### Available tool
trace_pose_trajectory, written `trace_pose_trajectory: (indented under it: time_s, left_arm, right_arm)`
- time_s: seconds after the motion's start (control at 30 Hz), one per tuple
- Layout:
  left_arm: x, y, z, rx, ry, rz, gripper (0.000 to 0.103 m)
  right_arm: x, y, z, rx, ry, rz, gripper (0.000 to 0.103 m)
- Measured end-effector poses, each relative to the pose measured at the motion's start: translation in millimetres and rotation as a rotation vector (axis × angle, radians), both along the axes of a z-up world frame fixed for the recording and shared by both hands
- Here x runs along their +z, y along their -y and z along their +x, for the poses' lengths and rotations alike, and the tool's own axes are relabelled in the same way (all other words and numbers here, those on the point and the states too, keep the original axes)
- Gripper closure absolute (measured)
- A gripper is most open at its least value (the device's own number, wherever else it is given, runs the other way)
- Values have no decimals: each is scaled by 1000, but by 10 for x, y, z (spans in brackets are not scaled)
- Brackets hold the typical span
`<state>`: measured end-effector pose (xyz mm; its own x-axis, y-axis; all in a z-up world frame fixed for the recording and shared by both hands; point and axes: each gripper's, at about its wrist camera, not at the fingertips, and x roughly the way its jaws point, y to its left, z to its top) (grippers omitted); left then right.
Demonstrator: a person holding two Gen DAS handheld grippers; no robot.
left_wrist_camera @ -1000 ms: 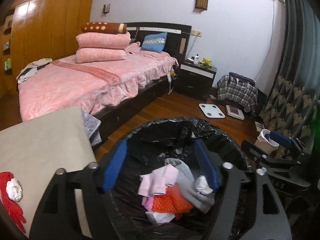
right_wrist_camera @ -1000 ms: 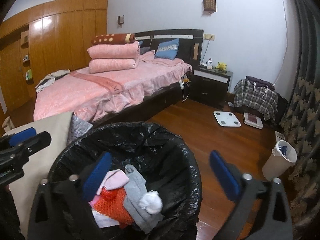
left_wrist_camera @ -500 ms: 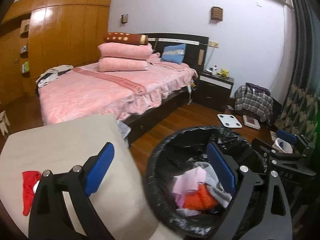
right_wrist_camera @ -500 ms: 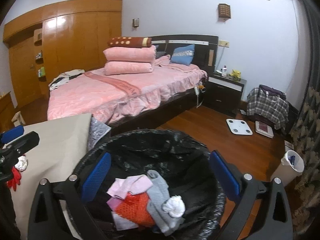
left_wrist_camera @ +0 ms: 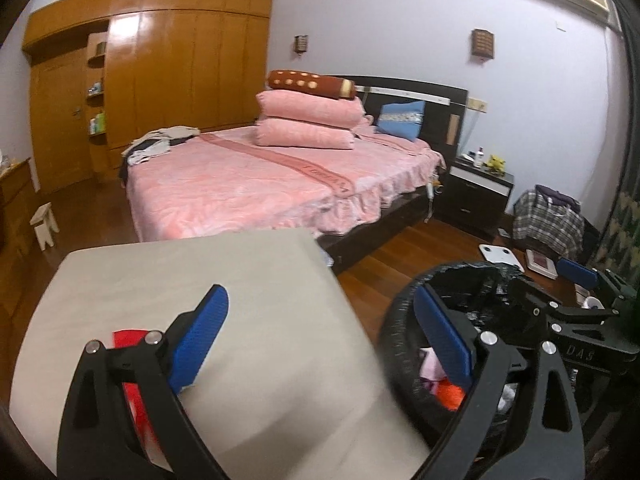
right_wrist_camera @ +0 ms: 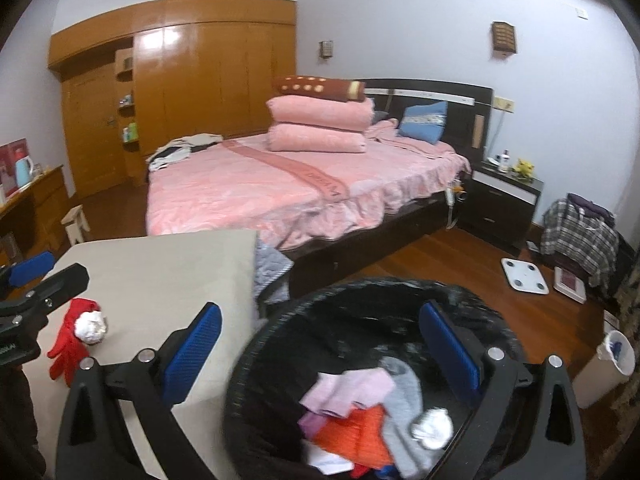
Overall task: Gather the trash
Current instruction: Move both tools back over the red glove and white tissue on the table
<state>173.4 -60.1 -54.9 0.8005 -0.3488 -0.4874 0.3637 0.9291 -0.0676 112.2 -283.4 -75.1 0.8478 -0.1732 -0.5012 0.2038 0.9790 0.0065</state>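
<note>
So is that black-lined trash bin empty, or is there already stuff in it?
Partly filled. The trash bin holds pink, orange and grey cloth pieces and a crumpled white wad, well below its rim.

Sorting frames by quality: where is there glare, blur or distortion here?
Both wrist views: strong fisheye bending and dark corners. Left wrist: glare patch on the wardrobe, trash bin rim smeared. Right wrist: same wardrobe glare, trash bin rim blurred, bed fairly sharp.
</note>
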Motion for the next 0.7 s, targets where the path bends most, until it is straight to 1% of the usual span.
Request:
trace_pose_trajectory:
  time_s: [0.37, 0.7]
  left_arm:
    - [-38, -705, 84, 108, 5, 25, 12]
    - [-273, -1328, 197, 234, -21, 61, 12]
  right_arm:
    - [-100, -634, 369, 103, -7, 28, 6]
    - [-309, -1104, 609, 185, -19, 35, 6]
